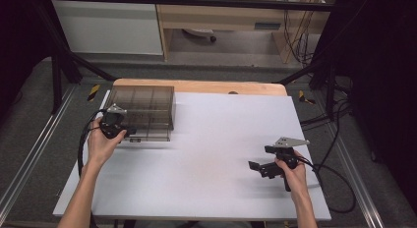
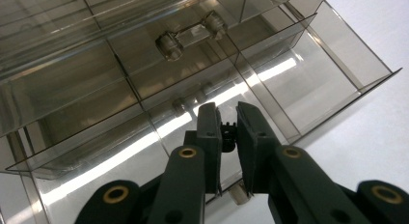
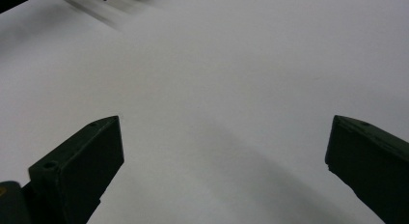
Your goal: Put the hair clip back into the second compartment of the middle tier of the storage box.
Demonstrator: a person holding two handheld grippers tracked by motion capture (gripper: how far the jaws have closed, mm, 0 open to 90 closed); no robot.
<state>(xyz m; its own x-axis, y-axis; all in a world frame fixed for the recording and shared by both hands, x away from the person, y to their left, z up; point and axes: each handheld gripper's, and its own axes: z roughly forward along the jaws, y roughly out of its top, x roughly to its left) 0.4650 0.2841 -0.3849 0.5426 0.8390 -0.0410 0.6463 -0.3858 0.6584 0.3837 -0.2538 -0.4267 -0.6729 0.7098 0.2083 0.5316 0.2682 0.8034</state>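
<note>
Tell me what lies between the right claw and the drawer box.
Nothing but bare white table: in the high view, the stretch from the right claw to the drawer box holds no objects.

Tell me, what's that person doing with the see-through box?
A person holds a gripper in each hand at a white table. The left gripper is at the front of a smoky clear drawer box, its jaws nearly closed around the lower drawer's handle, and that drawer sits partly pulled out. The right gripper hangs open above bare table, holding nothing.
</note>
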